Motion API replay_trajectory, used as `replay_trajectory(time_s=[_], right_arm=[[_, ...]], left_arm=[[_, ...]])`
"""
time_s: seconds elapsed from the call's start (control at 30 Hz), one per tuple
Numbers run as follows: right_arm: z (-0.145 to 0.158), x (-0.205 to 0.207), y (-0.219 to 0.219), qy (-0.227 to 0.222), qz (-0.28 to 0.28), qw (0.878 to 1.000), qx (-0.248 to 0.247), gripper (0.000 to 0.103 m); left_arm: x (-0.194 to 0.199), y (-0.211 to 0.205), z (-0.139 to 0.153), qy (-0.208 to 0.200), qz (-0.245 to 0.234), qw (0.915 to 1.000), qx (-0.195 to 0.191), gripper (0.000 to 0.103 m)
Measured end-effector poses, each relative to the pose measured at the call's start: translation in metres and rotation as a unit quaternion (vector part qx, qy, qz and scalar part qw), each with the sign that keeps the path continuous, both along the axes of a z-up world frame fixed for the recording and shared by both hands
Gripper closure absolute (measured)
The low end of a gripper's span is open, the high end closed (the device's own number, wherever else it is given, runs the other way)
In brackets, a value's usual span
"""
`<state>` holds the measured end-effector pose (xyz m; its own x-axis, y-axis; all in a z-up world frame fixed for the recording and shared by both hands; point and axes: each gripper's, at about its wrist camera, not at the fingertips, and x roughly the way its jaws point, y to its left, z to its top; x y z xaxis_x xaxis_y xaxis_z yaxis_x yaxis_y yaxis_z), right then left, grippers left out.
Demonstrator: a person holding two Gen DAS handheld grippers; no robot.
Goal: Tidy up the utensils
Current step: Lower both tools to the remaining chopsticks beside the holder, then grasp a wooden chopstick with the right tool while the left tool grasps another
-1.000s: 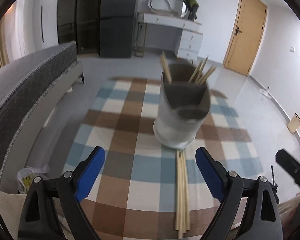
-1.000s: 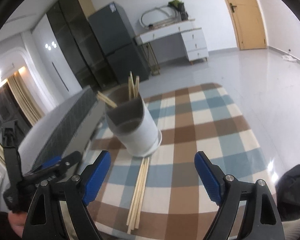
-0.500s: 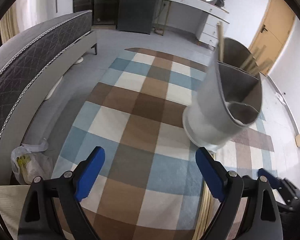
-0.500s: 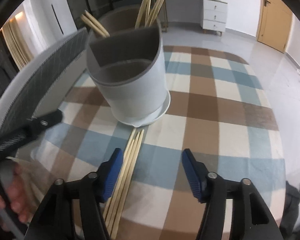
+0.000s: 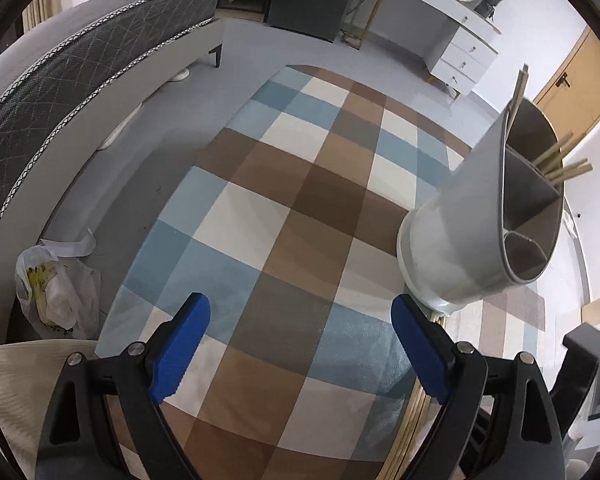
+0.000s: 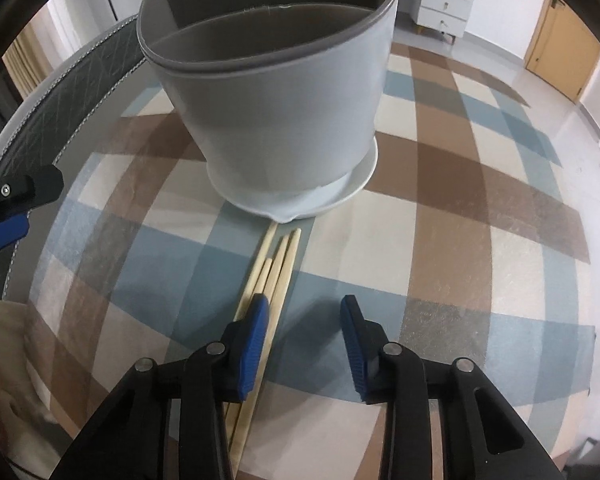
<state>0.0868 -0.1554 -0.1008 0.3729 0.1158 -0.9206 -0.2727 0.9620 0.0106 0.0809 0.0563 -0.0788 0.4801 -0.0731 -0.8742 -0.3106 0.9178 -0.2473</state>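
Note:
A grey divided utensil holder (image 6: 276, 92) stands on a white saucer on a checked tablecloth. Several wooden chopsticks (image 6: 274, 272) lie flat just in front of it. My right gripper (image 6: 304, 316) is open and low over the table, its left finger (image 6: 256, 328) over the near ends of the chopsticks. In the left wrist view the holder (image 5: 480, 224) is at the right, with chopsticks (image 5: 560, 164) standing in its far compartment. My left gripper (image 5: 300, 320) is open and empty over the cloth, left of the holder.
The round table (image 5: 280, 208) has a checked brown, blue and white cloth. A grey bed (image 5: 60, 80) is to the left, a plastic bag (image 5: 56, 288) lies on the floor below. A white dresser (image 5: 452, 40) and a door (image 6: 560, 48) are far behind.
My right gripper has moved forward and down to the loose chopsticks and its jaws have narrowed. My left gripper has swung left, so the holder has slid to the right of its view.

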Motion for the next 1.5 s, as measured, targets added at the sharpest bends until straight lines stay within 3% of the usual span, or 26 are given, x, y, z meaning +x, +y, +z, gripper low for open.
replay_trajectory(time_s=[0.4,0.57,0.63,0.7,0.87,1.0,1.2,1.3,1.5], right_arm=[[-0.001,0.007,0.003,0.013,0.001,0.999,-0.032,0.071],[-0.002,0.022,0.01,-0.003,0.007,1.0,-0.028,0.071],[-0.002,0.029,0.012,-0.007,0.006,1.0,-0.02,0.078],[-0.002,0.034,0.012,-0.007,0.011,1.0,-0.015,0.096],[0.007,0.027,-0.011,-0.015,0.002,1.0,0.026,0.099],[0.028,0.014,-0.048,-0.033,-0.038,0.995,0.084,0.099],[0.055,0.004,-0.097,-0.057,-0.103,0.976,0.183,0.099],[0.064,-0.003,-0.108,-0.074,-0.125,0.965,0.219,0.099],[0.082,-0.016,-0.11,-0.108,-0.124,0.959,0.232,0.099]], left_arm=[[0.001,0.012,-0.003,0.015,0.019,0.9994,-0.026,0.014],[0.001,0.011,-0.006,0.011,0.02,0.9997,-0.012,0.014],[0.002,0.007,-0.007,0.007,0.011,0.9999,0.01,0.014],[0.003,0.007,-0.009,0.004,0.004,1.0,-0.001,0.014],[0.003,0.004,-0.012,-0.004,-0.009,0.9999,-0.008,0.014],[0.002,-0.019,-0.021,0.012,-0.07,0.9973,-0.021,0.014],[-0.008,-0.051,-0.026,0.02,-0.145,0.989,-0.022,0.014],[-0.016,-0.065,-0.027,0.027,-0.17,0.985,-0.004,0.014],[-0.034,-0.087,-0.036,0.042,-0.209,0.9757,0.051,0.014]])
